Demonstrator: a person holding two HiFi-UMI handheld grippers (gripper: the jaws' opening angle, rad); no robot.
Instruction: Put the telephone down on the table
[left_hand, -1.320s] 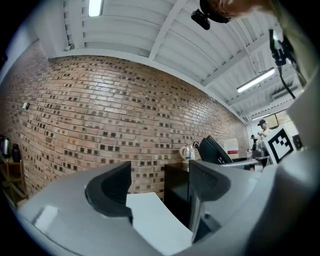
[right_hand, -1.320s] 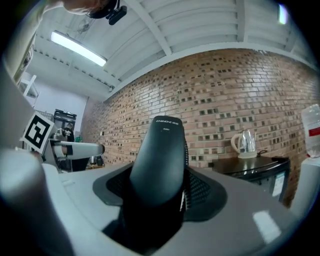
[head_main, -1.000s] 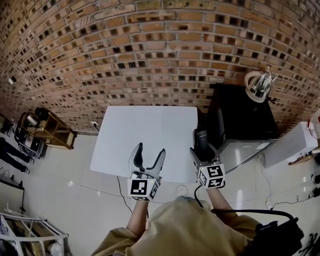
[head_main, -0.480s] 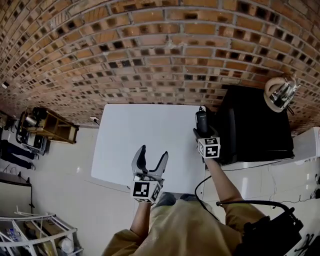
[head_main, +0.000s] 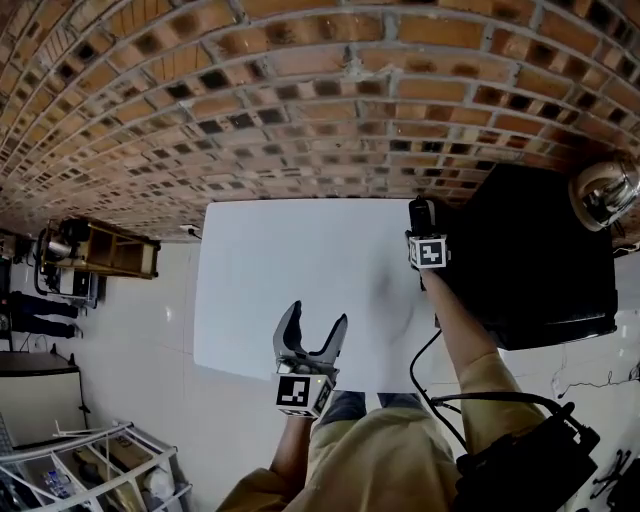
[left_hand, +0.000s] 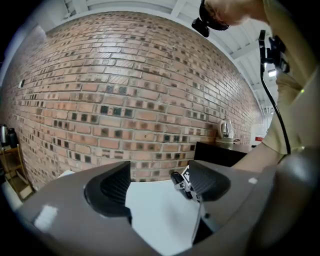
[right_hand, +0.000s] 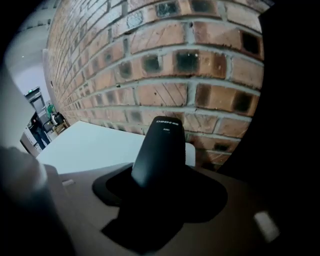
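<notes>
The black telephone handset (right_hand: 159, 150) sticks out from between the jaws of my right gripper (right_hand: 160, 186), which is shut on it. In the head view this gripper (head_main: 425, 238) holds the telephone (head_main: 421, 212) over the far right corner of the white table (head_main: 290, 270), close to the brick wall. My left gripper (head_main: 312, 333) stands open over the table's front edge with nothing between its fingers. The left gripper view looks past those open jaws (left_hand: 157, 182) at the table (left_hand: 157, 212) and the telephone (left_hand: 178, 178) beyond.
A black cabinet (head_main: 540, 260) stands right against the table's right side, with a shiny kettle (head_main: 605, 190) on it. The brick wall (head_main: 300, 100) runs along the table's far edge. A wooden shelf (head_main: 95, 250) stands on the floor at the left.
My right gripper has carried the telephone from the table's near right edge to its far right corner, lower and closer to the wall. The left gripper has moved forward over the front edge, still open.
</notes>
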